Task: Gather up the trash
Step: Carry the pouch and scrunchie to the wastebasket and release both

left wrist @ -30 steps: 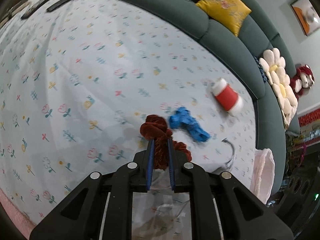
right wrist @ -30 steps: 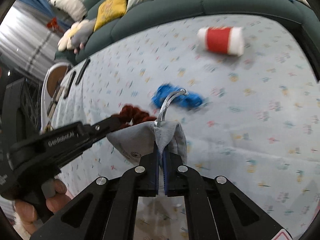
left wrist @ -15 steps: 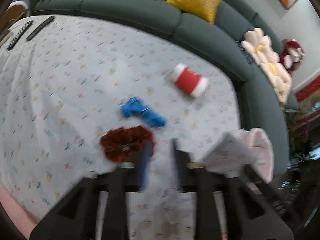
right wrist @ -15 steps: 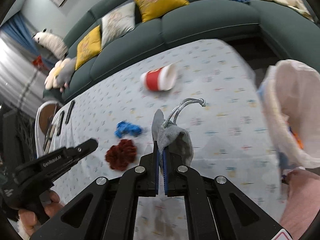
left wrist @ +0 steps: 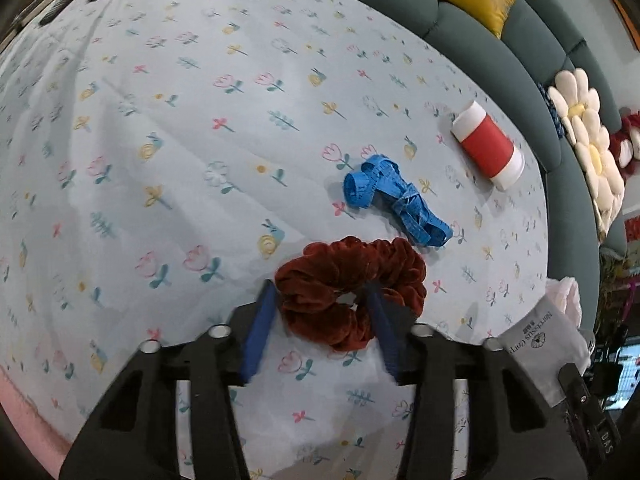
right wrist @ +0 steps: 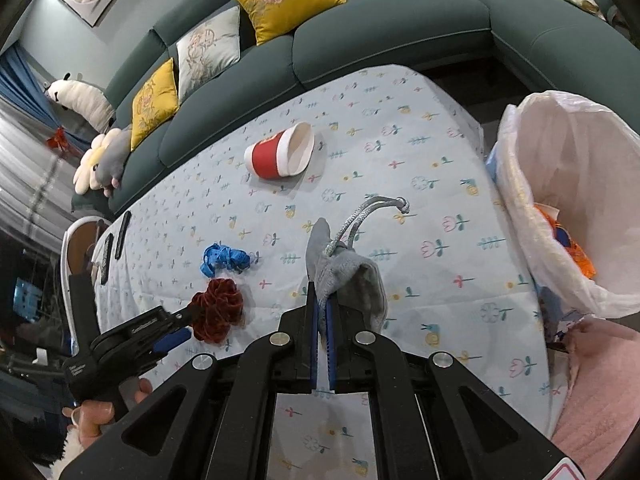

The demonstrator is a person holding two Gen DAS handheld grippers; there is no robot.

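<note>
A dark red scrunchie [left wrist: 352,288] lies flat on the flowered tablecloth [left wrist: 180,140]. My left gripper [left wrist: 320,300] is open, one finger on either side of the scrunchie's near part. It also shows in the right wrist view [right wrist: 218,310]. My right gripper [right wrist: 323,304] is shut on a grey drawstring pouch [right wrist: 352,276] held above the table, its silver cord [right wrist: 368,210] sticking up. A blue ribbon tangle [left wrist: 394,200] and a red and white paper cup [left wrist: 488,150] lie beyond the scrunchie.
A bin lined with a white bag [right wrist: 568,200] stands off the table's right end, with orange scraps inside. A green sofa [right wrist: 360,32] with cushions curves behind the table. Dark remotes [right wrist: 116,242] lie at the far left end.
The left gripper let go of the scrunchie, which now lies on the cloth between its opened fingers. The right gripper lifted the pouch and pulled back toward the bin.
</note>
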